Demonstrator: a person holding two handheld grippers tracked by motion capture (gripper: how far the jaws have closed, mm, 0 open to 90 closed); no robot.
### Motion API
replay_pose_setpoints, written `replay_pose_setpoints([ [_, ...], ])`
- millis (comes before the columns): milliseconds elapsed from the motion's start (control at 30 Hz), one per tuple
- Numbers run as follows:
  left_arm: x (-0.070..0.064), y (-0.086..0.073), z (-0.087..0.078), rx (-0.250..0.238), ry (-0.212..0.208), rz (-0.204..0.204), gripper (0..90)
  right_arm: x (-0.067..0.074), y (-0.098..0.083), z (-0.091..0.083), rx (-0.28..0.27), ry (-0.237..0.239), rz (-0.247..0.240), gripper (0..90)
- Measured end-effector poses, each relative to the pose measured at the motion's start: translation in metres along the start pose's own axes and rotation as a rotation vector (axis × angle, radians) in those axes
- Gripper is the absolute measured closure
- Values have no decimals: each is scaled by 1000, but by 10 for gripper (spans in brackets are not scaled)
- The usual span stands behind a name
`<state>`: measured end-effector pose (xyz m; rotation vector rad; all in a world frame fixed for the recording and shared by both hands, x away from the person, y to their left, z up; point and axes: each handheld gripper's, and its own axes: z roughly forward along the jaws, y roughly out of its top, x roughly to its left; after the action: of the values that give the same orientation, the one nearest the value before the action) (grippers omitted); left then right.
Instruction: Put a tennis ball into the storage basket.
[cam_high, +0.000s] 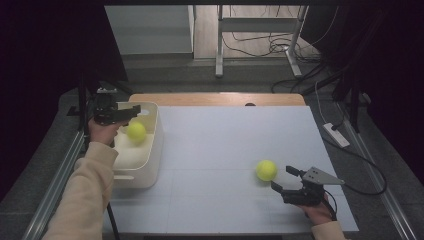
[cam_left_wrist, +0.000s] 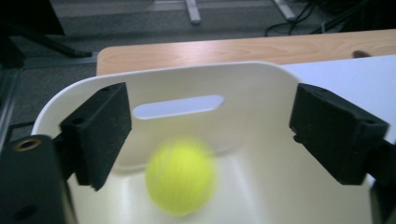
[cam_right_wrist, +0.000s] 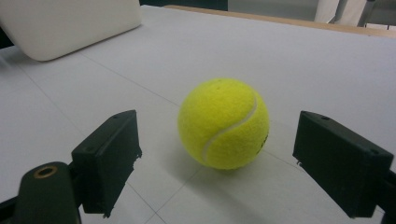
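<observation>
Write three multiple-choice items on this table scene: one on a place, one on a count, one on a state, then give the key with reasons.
1. Where is the tennis ball nearest the left tongs?
A. On the white mat
B. Inside the cream bin
C. On the floor

2. How many tennis balls are there?
A. One
B. Two
C. Three

3. How do the right tongs stand?
A. Open, the ball ahead of the jaws
B. Shut on the ball
C. Shut on the bin's rim

Key: B, B, A.
1: B, the blurred tennis ball lies within the walls of the cream bin, below the open left tongs.
2: B, one ball in the bin and a second tennis ball on the white mat.
3: A, the right tongs show both jaws wide apart in the right gripper view, neither touching the ball.
</observation>
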<state>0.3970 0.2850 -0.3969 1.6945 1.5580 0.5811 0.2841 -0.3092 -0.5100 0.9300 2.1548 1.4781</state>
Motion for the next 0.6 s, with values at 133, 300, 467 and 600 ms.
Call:
replay_pose_setpoints([
  [133, -5, 1, -7, -19, -38, -2, 115, 0, 0, 0, -4, 0, 3, 144],
  [300, -13, 1, -17, -46, -71, 7, 111, 0, 1, 0, -5, 5, 9, 144],
  [467, -19, -2, -23, -74, -105, 39, 111, -2, 1, 1, -5, 8, 15, 144],
  [600, -26, -7, -28, -100, -154, 67, 114, -3, 1, 0, -14, 12, 30, 144],
])
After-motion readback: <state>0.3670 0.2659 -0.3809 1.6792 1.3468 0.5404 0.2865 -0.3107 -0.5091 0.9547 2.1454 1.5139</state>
